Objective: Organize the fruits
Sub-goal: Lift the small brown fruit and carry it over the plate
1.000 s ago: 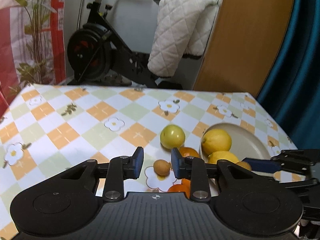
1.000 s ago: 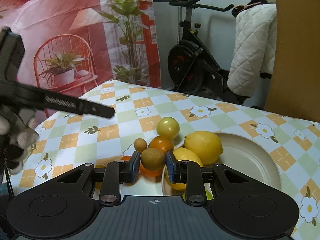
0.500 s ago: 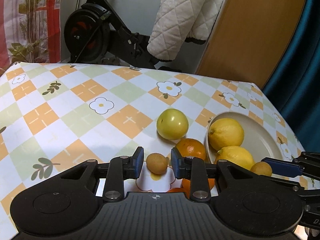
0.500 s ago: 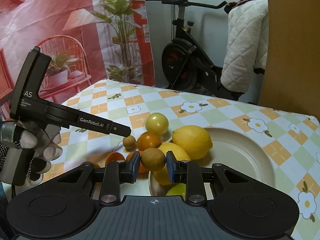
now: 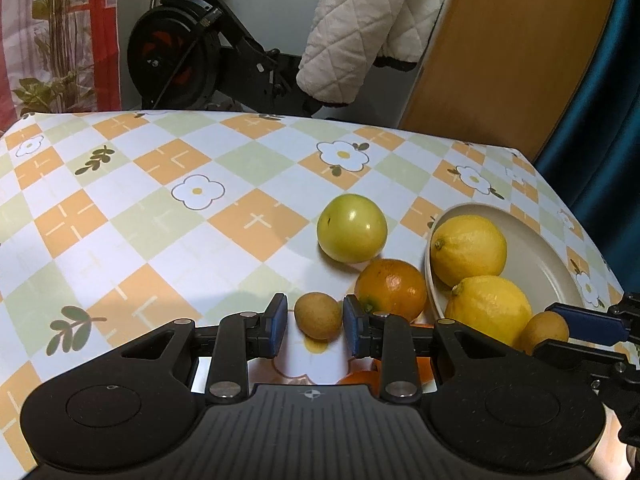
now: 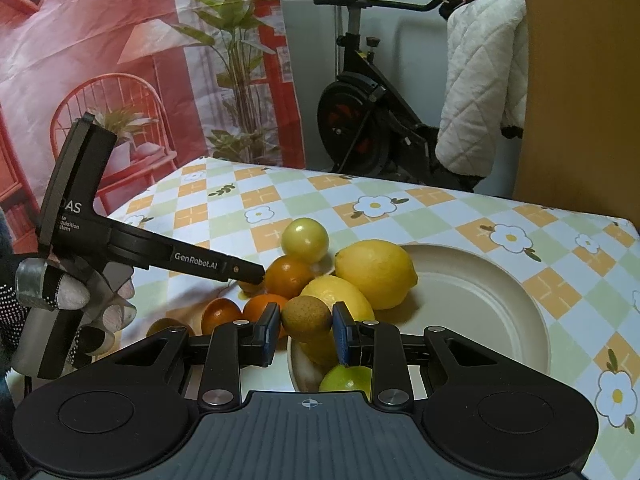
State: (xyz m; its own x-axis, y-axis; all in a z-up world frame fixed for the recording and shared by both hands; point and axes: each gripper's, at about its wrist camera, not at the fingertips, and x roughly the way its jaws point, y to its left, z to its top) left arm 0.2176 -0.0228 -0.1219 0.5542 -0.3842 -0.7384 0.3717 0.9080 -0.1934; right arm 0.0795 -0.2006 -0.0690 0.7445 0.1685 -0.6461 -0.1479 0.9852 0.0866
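Note:
A small brown fruit lies on the checked tablecloth between the fingertips of my left gripper. Its jaws stand narrowly open and a gap shows beside the fruit. My right gripper is shut on another small brown fruit and holds it over the near left rim of the beige plate. Two lemons and a green fruit lie in the plate. An orange and a yellow-green round fruit sit on the cloth left of the plate.
Two small oranges and a brownish fruit lie near the front edge. A gloved hand holds the left gripper. Behind the table stand an exercise bike, a quilted white cover and a wooden panel.
My left gripper has come down and closer to the small brown fruit, which now fills the gap between its tips. The right gripper has stayed put with its fruit.

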